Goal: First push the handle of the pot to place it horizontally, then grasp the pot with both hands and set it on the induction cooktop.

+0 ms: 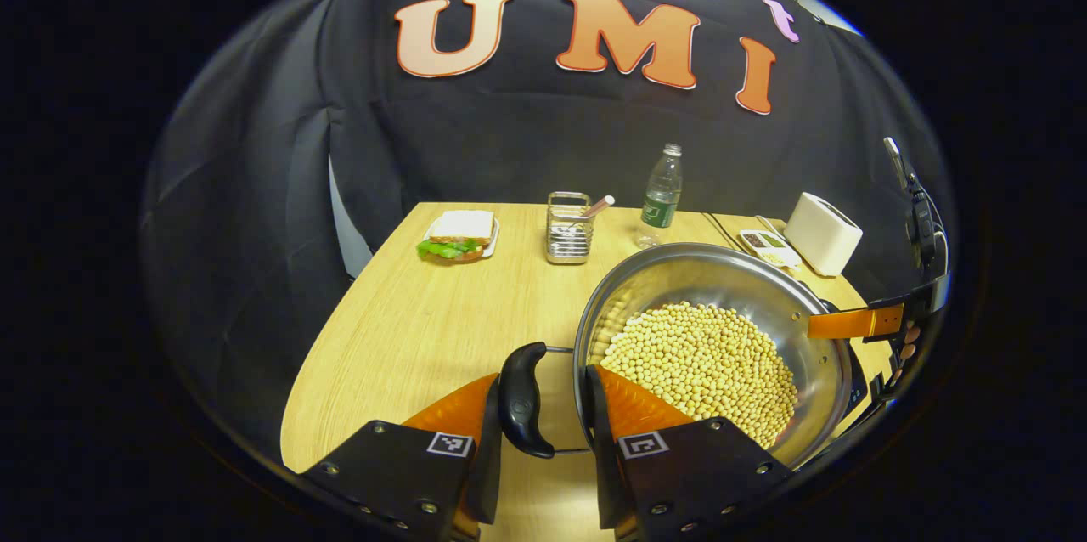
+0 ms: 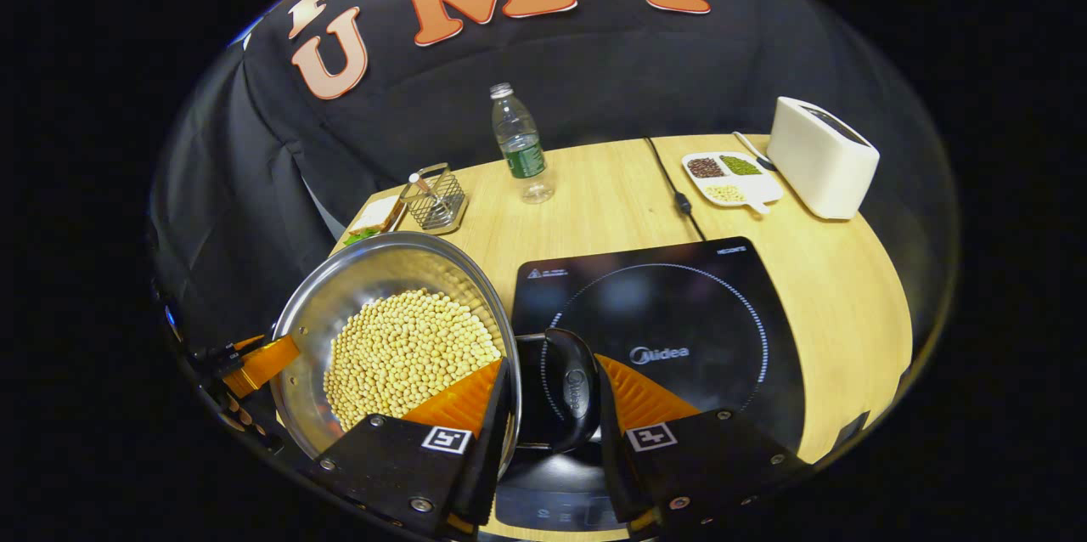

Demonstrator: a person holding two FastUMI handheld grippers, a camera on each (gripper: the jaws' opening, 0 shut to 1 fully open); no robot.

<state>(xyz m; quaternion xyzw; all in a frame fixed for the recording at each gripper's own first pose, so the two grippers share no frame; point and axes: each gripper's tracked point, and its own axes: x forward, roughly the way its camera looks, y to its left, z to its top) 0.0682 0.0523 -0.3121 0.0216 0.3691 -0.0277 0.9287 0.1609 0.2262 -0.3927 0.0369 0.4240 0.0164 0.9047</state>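
Observation:
A steel pot [image 1: 696, 274] full of yellow soybeans [image 1: 705, 355] stands at the table's near right. My left gripper [image 1: 543, 376] is closed in around its black side handle [image 1: 522, 398], one finger outside the handle and the other at the rim over the beans. In the right gripper view the pot [image 2: 374, 270] sits just left of the black induction cooktop [image 2: 679, 304]. My right gripper [image 2: 552, 364] holds the opposite handle [image 2: 573, 393] the same way. Each view shows the other gripper at the pot's far side, the right gripper [image 1: 858, 323] and the left gripper [image 2: 267, 359].
On the wooden table [image 1: 408, 330] stand a sandwich plate [image 1: 459, 234], a wire basket [image 1: 567, 228], a water bottle [image 2: 520, 143], a divided dish of beans [image 2: 730, 172] and a white toaster [image 2: 822, 155]. A black cord [image 2: 675, 194] runs to the cooktop's back edge.

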